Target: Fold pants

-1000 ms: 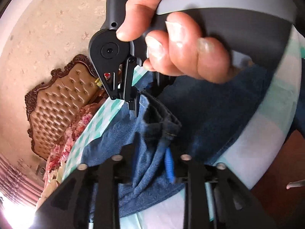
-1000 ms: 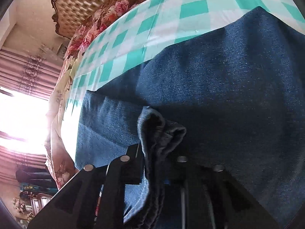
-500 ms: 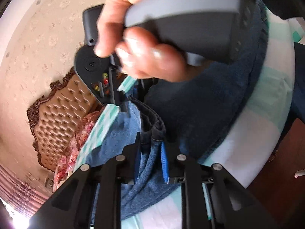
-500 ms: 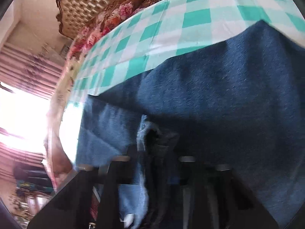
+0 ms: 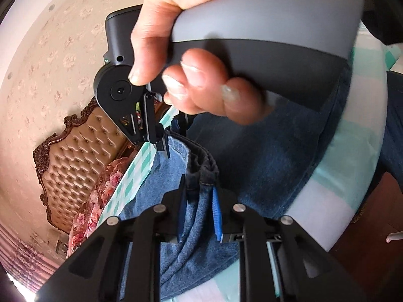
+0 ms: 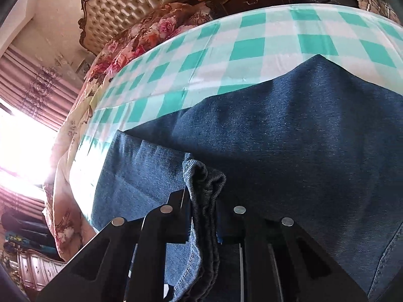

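Both tools grip bunched denim: my left tool (image 5: 199, 211), whose jaws have just been closing, and my right tool (image 6: 204, 216). I see the pants (image 6: 289, 136) spread on the checked table (image 6: 249, 47).

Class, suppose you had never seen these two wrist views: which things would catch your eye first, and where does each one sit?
In the left wrist view, a hand gripping the right gripper fills the top of the picture. Below it the left gripper pinches a bunched edge of the blue jeans. In the right wrist view, the jeans spread over a green-and-white checked cloth, with a tufted headboard behind at the top left.
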`<action>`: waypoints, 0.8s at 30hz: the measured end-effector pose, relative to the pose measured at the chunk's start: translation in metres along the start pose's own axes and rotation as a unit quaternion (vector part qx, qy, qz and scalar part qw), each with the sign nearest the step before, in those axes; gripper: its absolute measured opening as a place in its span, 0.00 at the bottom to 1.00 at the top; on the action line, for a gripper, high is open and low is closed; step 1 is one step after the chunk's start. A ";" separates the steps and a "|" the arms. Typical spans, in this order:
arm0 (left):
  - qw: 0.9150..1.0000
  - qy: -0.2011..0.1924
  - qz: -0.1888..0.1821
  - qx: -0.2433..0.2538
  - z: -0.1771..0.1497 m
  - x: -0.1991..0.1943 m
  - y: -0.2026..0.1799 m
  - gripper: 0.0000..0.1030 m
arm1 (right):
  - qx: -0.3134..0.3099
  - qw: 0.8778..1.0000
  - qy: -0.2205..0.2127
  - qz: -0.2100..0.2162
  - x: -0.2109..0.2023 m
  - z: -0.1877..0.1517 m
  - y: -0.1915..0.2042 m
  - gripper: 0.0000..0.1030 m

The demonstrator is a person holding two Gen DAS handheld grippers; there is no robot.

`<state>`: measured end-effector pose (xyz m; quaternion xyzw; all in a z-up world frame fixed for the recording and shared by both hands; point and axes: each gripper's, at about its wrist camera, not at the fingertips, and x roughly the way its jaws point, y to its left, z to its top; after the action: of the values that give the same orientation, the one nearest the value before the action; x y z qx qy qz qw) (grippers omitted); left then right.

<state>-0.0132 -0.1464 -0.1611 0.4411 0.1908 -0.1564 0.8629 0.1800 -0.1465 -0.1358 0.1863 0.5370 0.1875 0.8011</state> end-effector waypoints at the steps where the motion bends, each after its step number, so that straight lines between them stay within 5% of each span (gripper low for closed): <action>1: 1.000 -0.002 0.003 0.002 0.001 0.000 0.001 0.17 | 0.000 1.000 -0.001 0.000 -0.001 0.000 -0.001 0.15; 18: 1.000 -0.004 -0.016 0.013 0.000 0.003 -0.008 0.17 | 0.013 1.000 0.000 -0.018 0.002 -0.006 -0.017 0.15; 24: 0.999 -0.009 -0.042 -0.022 0.003 -0.004 0.002 0.36 | 0.035 0.996 -0.052 -0.064 -0.013 -0.003 -0.031 0.35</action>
<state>-0.0152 -0.1468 -0.1561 0.4126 0.2050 -0.1925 0.8664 0.1756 -0.1792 -0.1421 0.1889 0.5119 0.1076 0.8311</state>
